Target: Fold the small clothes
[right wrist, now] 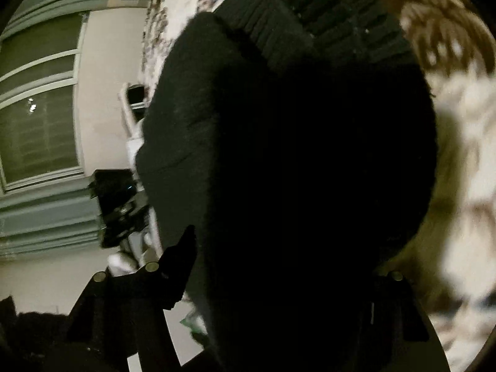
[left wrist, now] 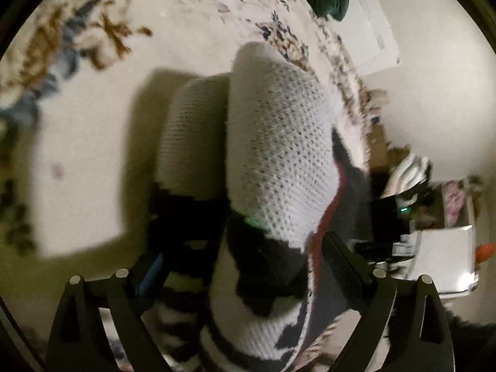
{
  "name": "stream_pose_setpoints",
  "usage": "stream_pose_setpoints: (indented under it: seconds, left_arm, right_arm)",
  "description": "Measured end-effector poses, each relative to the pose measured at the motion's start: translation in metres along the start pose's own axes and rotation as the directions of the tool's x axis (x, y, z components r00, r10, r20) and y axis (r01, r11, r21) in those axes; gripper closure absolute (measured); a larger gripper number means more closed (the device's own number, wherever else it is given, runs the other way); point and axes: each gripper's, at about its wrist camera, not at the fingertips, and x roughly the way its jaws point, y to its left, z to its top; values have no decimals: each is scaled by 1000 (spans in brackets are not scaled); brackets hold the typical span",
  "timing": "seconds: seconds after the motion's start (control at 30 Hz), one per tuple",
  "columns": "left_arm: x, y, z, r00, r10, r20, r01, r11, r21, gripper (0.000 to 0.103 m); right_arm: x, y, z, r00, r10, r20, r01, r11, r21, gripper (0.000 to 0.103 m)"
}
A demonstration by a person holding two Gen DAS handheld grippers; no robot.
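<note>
Floral cream cloth covers the bed (left wrist: pixel 102 142) under both of my tools; its brown and blue sprigs (left wrist: pixel 62 40) run along the far edge in the left wrist view and blur past on the right in the right wrist view.

Next in size is the black knit garment (right wrist: pixel 294 170). It fills the middle of my right wrist view, ribbed cuff (right wrist: pixel 310 21) uppermost, and it hangs between the fingers of my right hand-held gripper (right wrist: pixel 279 279). The left finger (right wrist: pixel 179 263) stands beside the knit, while the right finger is lost in the dark cloth, so I cannot tell whether the pads press on it.

Smaller are the white knit socks (left wrist: pixel 272 155), patterned black with a red stripe. They lie in a pair on the bed, well in from its far edge, toes pointing away from me, with their patterned ends running down between the fingers of my left hand-held gripper (left wrist: pixel 241 266). Its jaws are spread wide, and the pads stand clear of the socks on both sides.

Beyond the bed's right edge sits a blurred heap of clutter (left wrist: pixel 434 204).
</note>
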Motion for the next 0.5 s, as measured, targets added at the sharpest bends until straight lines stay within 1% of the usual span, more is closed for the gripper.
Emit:
stream_pose_setpoints:
  seconds: [0.03, 0.07, 0.17, 0.23, 0.27, 0.3, 0.4, 0.5]
  left_arm:
    - [-4, 2, -2, 999, 36, -8, -36, 999, 19, 9]
    - [-6, 6, -5, 998, 52, -17, -52, 998, 26, 9]
    - [-5, 25, -7, 999, 16, -33, -17, 1000, -23, 1]
    - [5, 30, -5, 999, -11, -39, 10, 999, -34, 0]
    - [10, 32, -4, 999, -3, -40, 2, 1000, -27, 0]
    - [15, 33, -2, 999, -2, -39, 1, 1000, -30, 0]
    - [27, 40, 1, 997, -64, -34, 62, 996, -58, 0]
    - [28, 43, 0, 995, -96, -23, 94, 993, -76, 0]
  right_arm:
    - [-1, -1, -3, 1000, -3, -1, 3, 1000, 5, 37]
    - [-1, -3, -7, 1000, -9, 2, 9, 1000, 15, 37]
    - [2, -11, -5, 999, -47, 18, 47, 998, 32, 35]
    - [8, -17, -2, 997, -70, 10, 70, 997, 34, 28]
    - [13, -19, 1, 996, -90, 2, 90, 995, 33, 25]
    - [16, -21, 4, 996, -91, -5, 91, 995, 36, 23]
    - [21, -21, 5, 995, -94, -24, 95, 995, 44, 18]
    - [24, -22, 3, 995, -94, -36, 95, 994, 45, 15]
